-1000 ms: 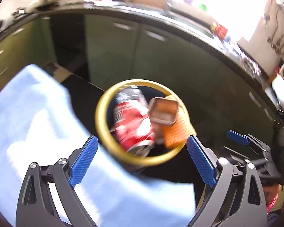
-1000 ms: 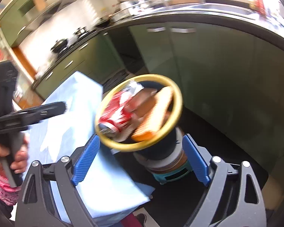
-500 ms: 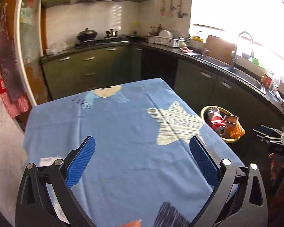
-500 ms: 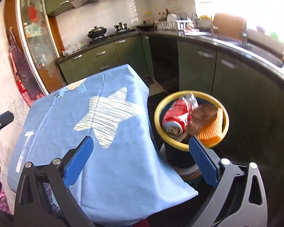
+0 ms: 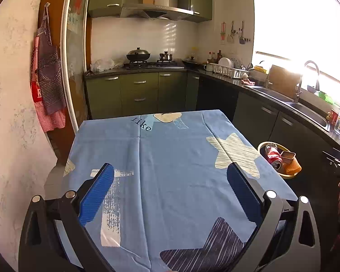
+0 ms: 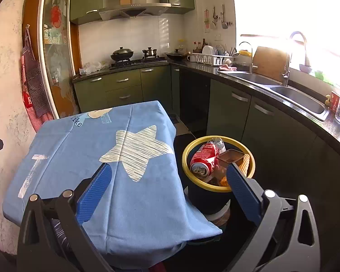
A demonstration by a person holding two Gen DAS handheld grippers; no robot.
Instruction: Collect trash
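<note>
Trash sits in the yellow-rimmed bin (image 6: 217,189), just ahead of the right gripper (image 6: 168,189) and toward its right finger: a crushed red soda can (image 6: 204,161), a small brown tray (image 6: 231,157) and an orange waffled sponge (image 6: 246,164). Both grippers have just been opening, and each now stands released with nothing between its blue pads. The left gripper (image 5: 170,191) hangs over the worktop covered by a blue star-print cloth (image 5: 170,158); from it the bin lies ahead and well off to the right, past the cloth's edge. Beyond are green kitchen cabinets (image 5: 139,93) and a sink (image 6: 299,99).
</note>
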